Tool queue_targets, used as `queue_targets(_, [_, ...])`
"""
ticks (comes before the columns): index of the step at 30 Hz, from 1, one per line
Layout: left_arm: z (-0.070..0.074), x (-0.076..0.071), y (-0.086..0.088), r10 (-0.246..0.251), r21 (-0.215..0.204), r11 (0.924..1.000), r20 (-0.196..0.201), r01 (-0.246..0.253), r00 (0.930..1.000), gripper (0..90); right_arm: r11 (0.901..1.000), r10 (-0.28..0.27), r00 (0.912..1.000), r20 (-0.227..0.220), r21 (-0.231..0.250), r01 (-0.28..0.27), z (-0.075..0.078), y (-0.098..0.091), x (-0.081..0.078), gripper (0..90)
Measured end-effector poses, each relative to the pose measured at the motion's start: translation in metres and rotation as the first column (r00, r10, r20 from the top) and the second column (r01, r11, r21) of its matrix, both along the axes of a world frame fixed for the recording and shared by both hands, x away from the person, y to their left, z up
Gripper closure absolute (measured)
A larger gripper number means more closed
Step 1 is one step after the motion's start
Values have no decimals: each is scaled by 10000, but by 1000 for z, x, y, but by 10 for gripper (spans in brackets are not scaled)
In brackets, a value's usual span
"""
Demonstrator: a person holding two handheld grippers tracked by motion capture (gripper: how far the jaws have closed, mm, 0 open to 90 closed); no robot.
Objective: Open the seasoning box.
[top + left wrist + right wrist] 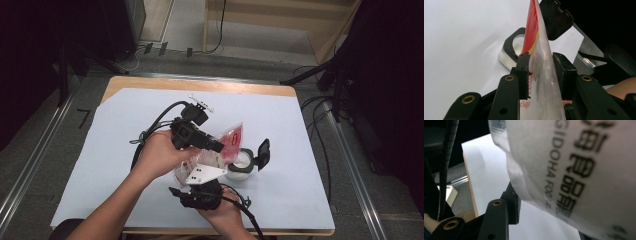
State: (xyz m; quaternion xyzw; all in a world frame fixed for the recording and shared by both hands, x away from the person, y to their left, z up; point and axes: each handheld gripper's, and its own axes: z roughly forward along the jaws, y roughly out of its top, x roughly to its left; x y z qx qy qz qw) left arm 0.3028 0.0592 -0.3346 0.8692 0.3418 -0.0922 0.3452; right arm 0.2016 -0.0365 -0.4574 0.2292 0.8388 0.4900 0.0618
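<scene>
Bag (227, 145): sugar bag, upright between the left fingers, tilted over the jar.
Left gripper (540, 68): pads clamp the bag's top.
Right gripper (197, 192): under the bag's bottom; grip cannot be told.
Jar (240, 165): just beyond the fingers, lid (262, 152) flipped open.

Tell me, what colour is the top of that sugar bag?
Red with a yellow band, on the sugar bag; clearest in the left gripper view.

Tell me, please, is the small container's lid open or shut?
Open: the black lid is flipped up beside the container, with white contents showing inside.
</scene>
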Motion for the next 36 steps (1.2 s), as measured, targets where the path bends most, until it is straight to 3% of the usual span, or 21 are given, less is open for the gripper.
queue_targets(12, [-10, 4, -2, -243, 259, 9994, -72, 245, 9997, 684, 9993, 346, 9993, -159, -138, -348, -14, 1, 0, 584])
queue_targets(20, [-18, 8, -3, -379, 451, 9982, -162, 385, 9992, 689, 9973, 509, 9983, -282, -521, -523, -24, 3, 0, 591])
queue_targets(24, [-23, 9, -5, -321, 762, 9965, -129, 330, 9994, 692, 9960, 558, 9981, -273, -690, -575, -28, 4, 2, 594])
queue_targets(27, [-28, 9, -7, -298, 1134, 9931, 44, 291, 9995, 720, 9943, 474, 9963, -723, -918, -539, -32, 4, 4, 596])
queue_targets(30, [-29, 10, -5, -333, 1183, 9924, 48, 325, 9994, 740, 9943, 391, 9941, -1016, -945, -487, -34, 4, 7, 593])
queue_targets(36, [-29, 10, 0, -266, 1063, 9940, 84, 256, 9996, 786, 9919, 363, 9952, -914, -1177, -470, -35, 5, 7, 592])
